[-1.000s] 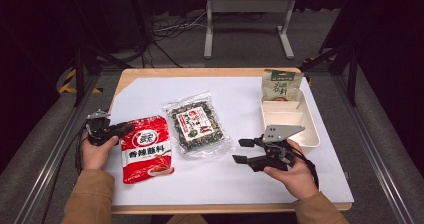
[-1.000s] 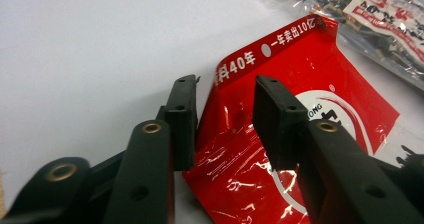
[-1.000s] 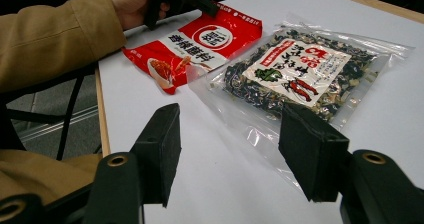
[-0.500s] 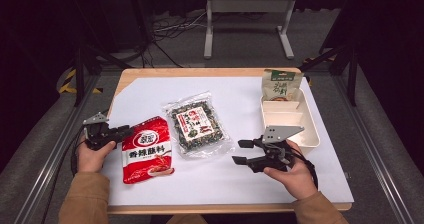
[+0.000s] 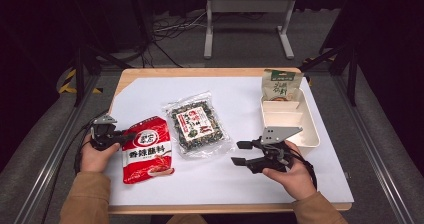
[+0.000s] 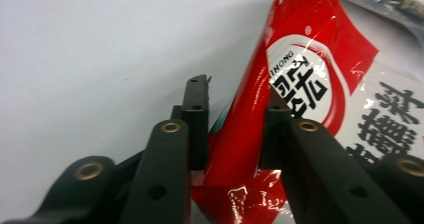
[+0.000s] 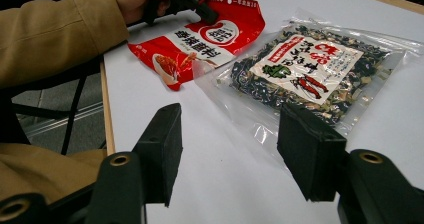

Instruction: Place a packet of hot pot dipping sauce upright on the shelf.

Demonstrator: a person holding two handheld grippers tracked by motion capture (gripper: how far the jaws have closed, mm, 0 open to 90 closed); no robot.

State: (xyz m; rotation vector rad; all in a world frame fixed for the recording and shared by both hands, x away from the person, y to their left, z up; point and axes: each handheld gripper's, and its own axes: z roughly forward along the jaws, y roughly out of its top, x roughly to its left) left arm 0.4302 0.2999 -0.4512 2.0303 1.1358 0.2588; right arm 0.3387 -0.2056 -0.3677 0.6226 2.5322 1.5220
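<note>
A red snack packet [image 5: 147, 151] lies at the left of the white table. My left gripper [image 5: 126, 136] is at its left edge. In the left gripper view the packet [image 6: 300, 84] stands bent up between the jaws of that gripper [image 6: 232, 99], which have just been closing and now pinch its edge. My right gripper [image 5: 236, 153] hovers low over the table right of centre, open with nothing between the fingers [image 7: 230, 134]. A clear packet of dark dried mix [image 5: 196, 124] lies in the middle, just beyond the right jaws [image 7: 300, 69].
A white two-part tray [image 5: 312, 134] stands at the right, with a green packet [image 5: 281, 86] leaning at its far end. A brown sleeve [image 7: 55, 29] and the left hand show past the red packet [image 7: 210, 34]. Bare table lies near the front edge.
The left jaws have narrowed on the red packet's edge and the left hand has shifted slightly. The right gripper has kept still.
</note>
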